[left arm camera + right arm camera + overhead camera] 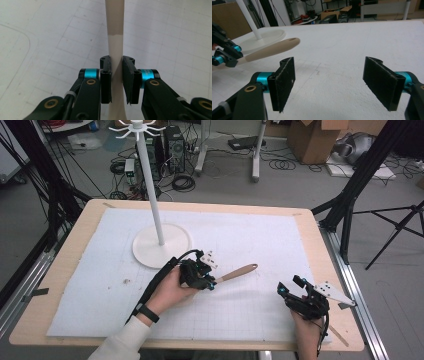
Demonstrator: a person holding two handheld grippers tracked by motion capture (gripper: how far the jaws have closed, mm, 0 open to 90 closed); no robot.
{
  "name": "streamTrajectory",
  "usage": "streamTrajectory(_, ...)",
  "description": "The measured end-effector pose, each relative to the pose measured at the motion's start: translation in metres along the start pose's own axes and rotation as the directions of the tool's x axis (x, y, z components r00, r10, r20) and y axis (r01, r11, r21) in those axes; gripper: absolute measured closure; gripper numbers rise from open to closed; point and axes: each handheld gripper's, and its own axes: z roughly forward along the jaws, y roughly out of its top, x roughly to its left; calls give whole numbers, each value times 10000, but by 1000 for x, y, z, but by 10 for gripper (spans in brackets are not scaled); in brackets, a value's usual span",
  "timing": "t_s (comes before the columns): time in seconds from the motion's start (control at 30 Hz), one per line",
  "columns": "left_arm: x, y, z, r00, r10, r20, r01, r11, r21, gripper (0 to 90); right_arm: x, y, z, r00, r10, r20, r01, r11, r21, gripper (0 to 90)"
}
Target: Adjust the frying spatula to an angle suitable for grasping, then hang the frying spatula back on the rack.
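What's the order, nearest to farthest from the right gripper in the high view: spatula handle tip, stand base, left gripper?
From the right gripper, at the table's right front:
1. Spatula handle tip, up and left of it, wooden end pointing toward it.
2. Left gripper, farther left, shut on the spatula's pale shaft.
3. Stand base, white disc behind the left gripper, farthest left.

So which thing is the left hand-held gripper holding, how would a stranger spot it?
Start at the white stand on the table's white mat. Just right of its round base, the left hand-held gripper clamps a slim utensil. Its tan wooden handle with a hanging hole sets it apart.
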Motion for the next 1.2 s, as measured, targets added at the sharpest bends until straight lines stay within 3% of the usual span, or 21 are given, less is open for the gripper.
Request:
streamTrajectory(0.57,-12,-15,-36,9990,296,-349,-329,9947,-976,776,3,0,-1,9998,-188,92,189,9998,-85,248)
streamTrajectory(0.8,-14,-28,-53,9973,60,-729,-200,9811,-1926,776,6,0,1,9981,-563,243,561,9984,75,256)
streamTrajectory(0.93,-16,-35,-64,9947,-202,-1008,-70,9650,-2621,776,7,1,2,9978,-628,225,626,9980,78,256)
streamTrajectory(1.13,-21,-44,-82,9884,-685,-1352,107,9215,-3882,776,10,4,2,9974,-712,129,711,9975,34,257)
streamTrajectory(1.2,-24,-46,-87,9862,-869,-1407,182,9028,-4297,776,12,5,2,9977,-683,48,683,9977,-19,257)
